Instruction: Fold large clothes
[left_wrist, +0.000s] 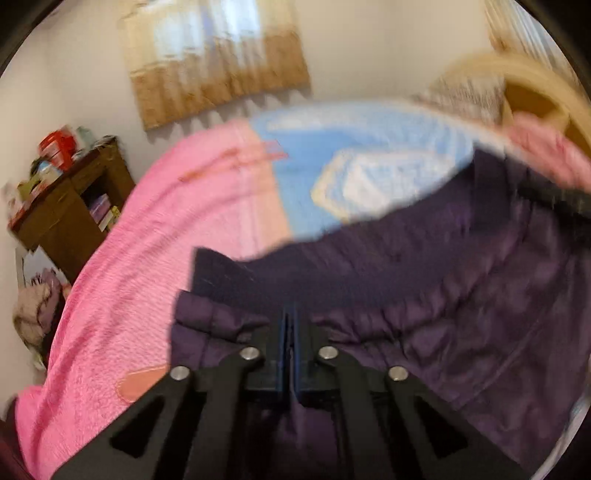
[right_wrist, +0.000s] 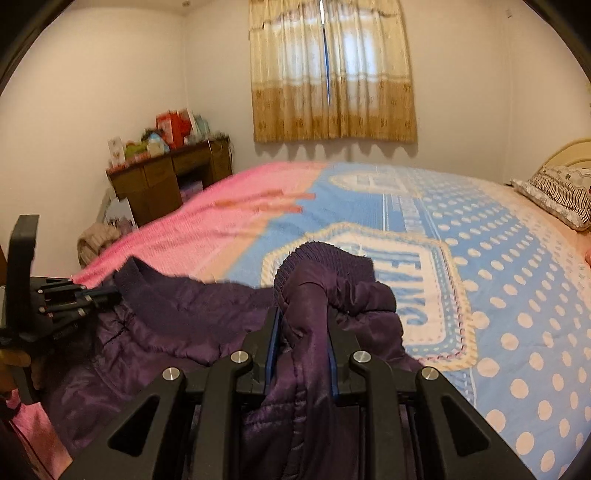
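A large dark purple padded jacket (right_wrist: 177, 317) lies crumpled across the near side of the bed. My right gripper (right_wrist: 303, 328) is shut on a thick bunch of it, and a ribbed cuff (right_wrist: 325, 258) bulges up just past the fingertips. My left gripper (left_wrist: 290, 317) has its jaws pressed together, with jacket fabric (left_wrist: 443, 277) gathered around the tips beside the ribbed hem (left_wrist: 221, 273). The right wrist view shows the left gripper (right_wrist: 99, 295) at the far left, its tips meeting that raised hem. The left wrist view is blurred.
The bed is covered by a pink and blue dotted blanket (right_wrist: 517, 295). A patterned pillow (right_wrist: 561, 192) lies at the headboard on the right. A cluttered brown desk (right_wrist: 166, 173) stands by the far wall under the curtained window (right_wrist: 332, 74). A heap of clothes (right_wrist: 96, 240) sits on the floor.
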